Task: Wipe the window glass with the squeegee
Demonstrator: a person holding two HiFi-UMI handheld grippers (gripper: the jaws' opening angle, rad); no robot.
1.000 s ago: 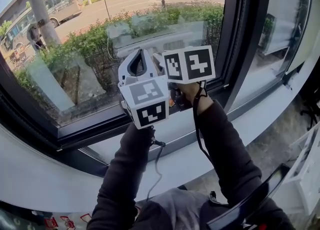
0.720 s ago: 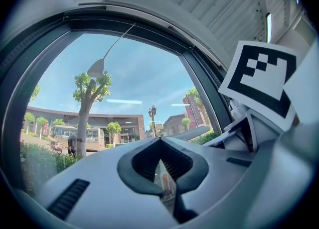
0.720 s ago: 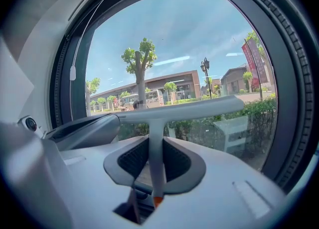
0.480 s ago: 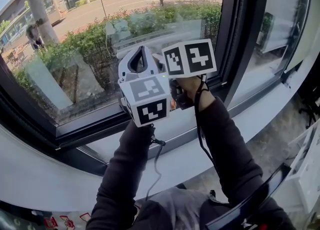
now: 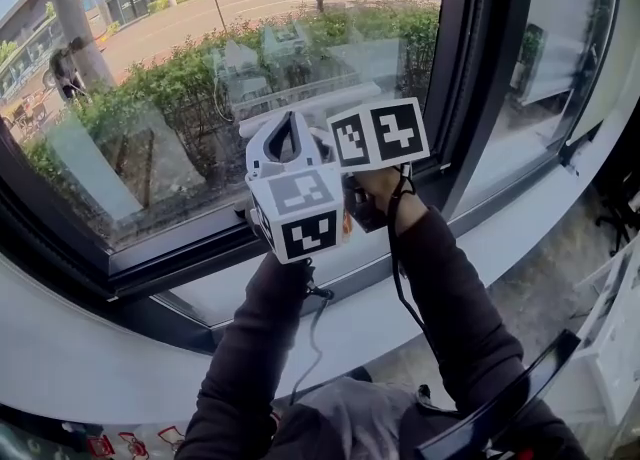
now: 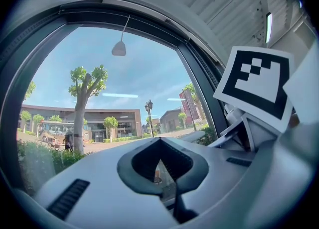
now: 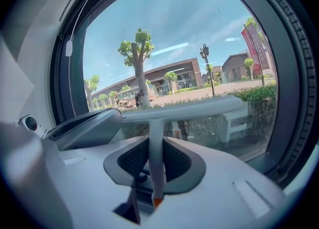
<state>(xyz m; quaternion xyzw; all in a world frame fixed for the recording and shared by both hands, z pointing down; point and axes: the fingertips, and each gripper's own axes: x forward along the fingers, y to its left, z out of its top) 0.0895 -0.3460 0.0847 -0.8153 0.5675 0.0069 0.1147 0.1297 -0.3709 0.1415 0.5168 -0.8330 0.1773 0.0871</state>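
Note:
My right gripper is shut on the pale grey handle of the T-shaped squeegee. Its blade lies crosswise just in front of the window glass; I cannot tell whether it touches. In the head view both grippers are held side by side low on the glass. The right one's marker cube hides its jaws and the squeegee. My left gripper sits just left of it, its fingertips meeting with nothing between them. In the left gripper view, glass shows through the gap behind those tips.
A black window frame stands right of the grippers, with a white sill below. Outside are a hedge, a tree and a road. A blind pull hangs at the pane's top. White shelving stands at lower right.
Both grippers have come down the glass a little together over the last half second, still side by side. The right gripper's hold on the squeegee is unchanged.

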